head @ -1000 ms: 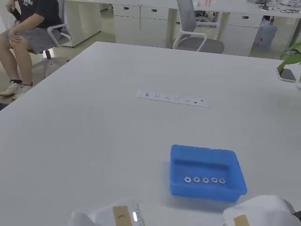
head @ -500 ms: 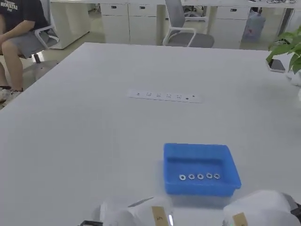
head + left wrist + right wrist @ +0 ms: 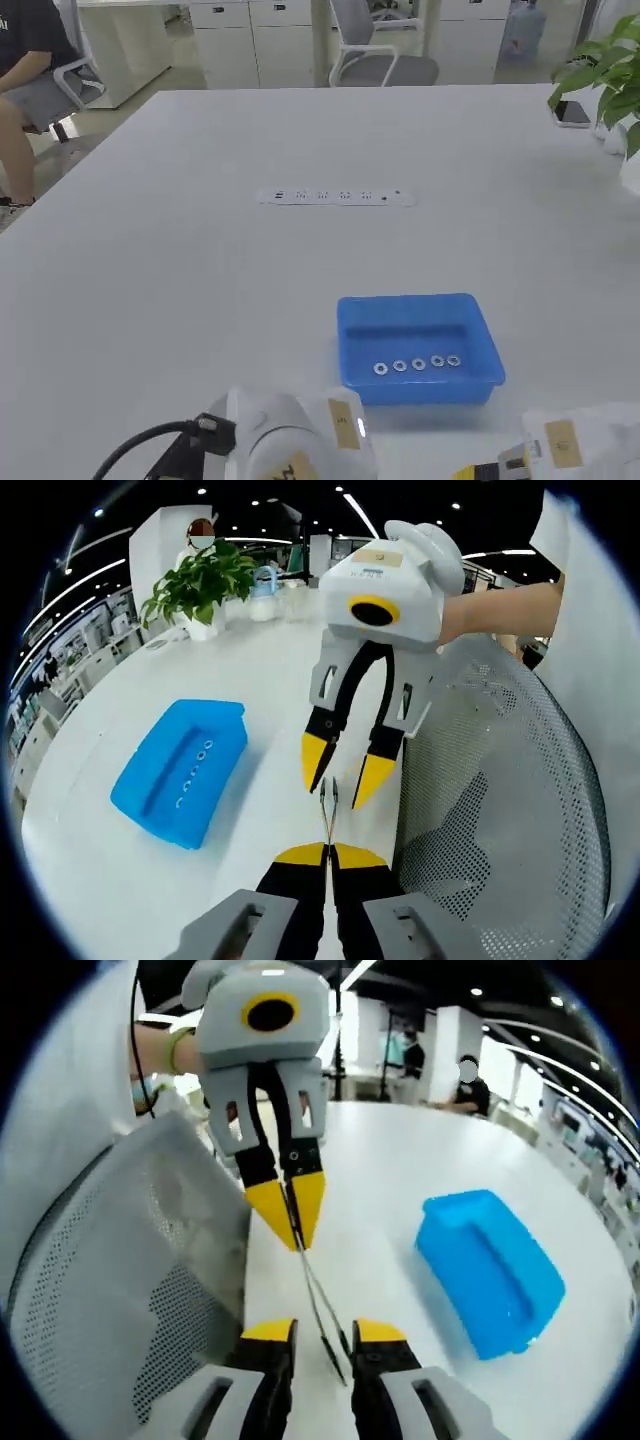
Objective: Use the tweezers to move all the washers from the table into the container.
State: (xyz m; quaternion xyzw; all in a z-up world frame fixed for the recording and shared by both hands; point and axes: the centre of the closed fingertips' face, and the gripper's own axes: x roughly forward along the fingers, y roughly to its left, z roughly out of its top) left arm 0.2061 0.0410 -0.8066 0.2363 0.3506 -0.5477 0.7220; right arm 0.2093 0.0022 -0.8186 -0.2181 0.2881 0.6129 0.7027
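Observation:
A blue container [image 3: 420,388] stands on the white table, with several washers [image 3: 418,363] in a row inside it; the left gripper view shows the container [image 3: 160,815] and washers [image 3: 193,775] too. My left gripper [image 3: 328,855] is shut on thin metal tweezers [image 3: 328,815]. Facing it, my right gripper [image 3: 345,770] is open, and the tweezers' tips lie between its yellow fingers. In the right gripper view the tweezers [image 3: 315,1290] run from the shut left gripper [image 3: 290,1210] down between the open right gripper [image 3: 324,1332]. Both grippers hover at the table's near edge, beside the container [image 3: 500,1280].
A white power strip [image 3: 335,197] lies mid-table. At the far right are a plant [image 3: 605,70] and a phone [image 3: 572,113]. A person [image 3: 25,70] sits at the far left. A mesh chair back [image 3: 490,810] is close behind the grippers.
The head camera has shifted, so the container sits slightly left and higher. The left gripper's housing has come further up into the head view. The washers stay in the container.

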